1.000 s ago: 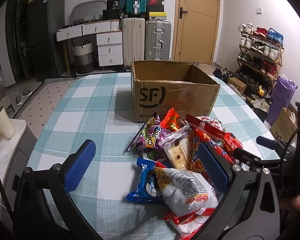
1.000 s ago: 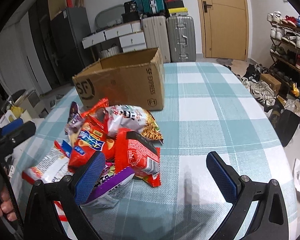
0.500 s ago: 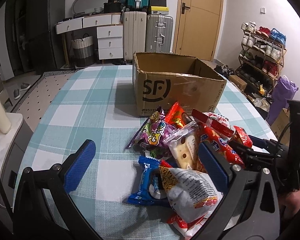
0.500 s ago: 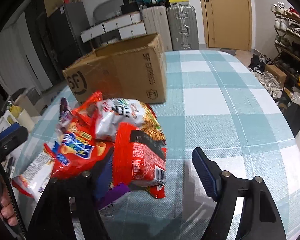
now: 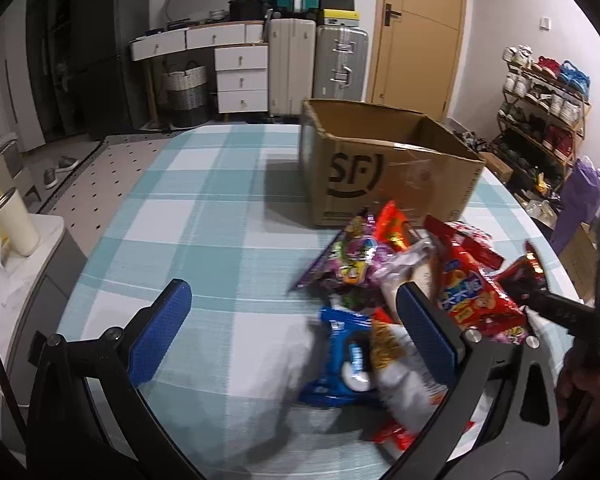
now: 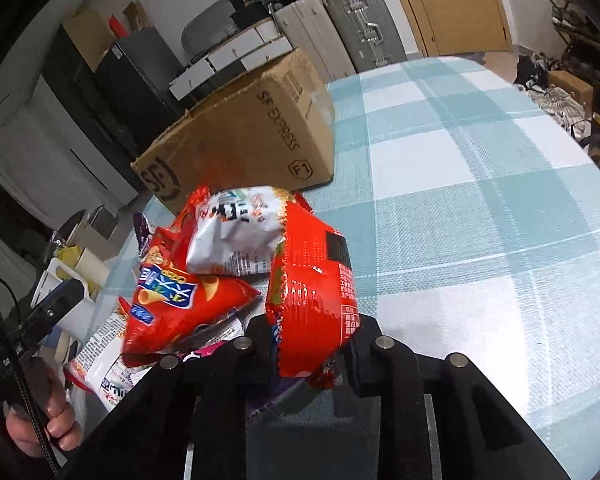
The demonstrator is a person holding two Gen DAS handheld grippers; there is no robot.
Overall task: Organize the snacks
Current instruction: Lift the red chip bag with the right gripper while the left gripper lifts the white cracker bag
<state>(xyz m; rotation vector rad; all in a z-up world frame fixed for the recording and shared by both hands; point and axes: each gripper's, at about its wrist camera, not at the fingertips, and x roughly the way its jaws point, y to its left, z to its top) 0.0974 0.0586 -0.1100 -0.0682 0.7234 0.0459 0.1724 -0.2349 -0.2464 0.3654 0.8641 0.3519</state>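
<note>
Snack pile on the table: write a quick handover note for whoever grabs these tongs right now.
Right tongs: shut on the red packet at the pile's edge.
Left tongs: open, empty, over the blue packet side of the pile.
Snack pile: on the checked tablecloth, in front of the cardboard box.
Done: red packet gripped; what the box already holds cannot be seen.
Left: drop it in the box, then clear the rest.
</note>
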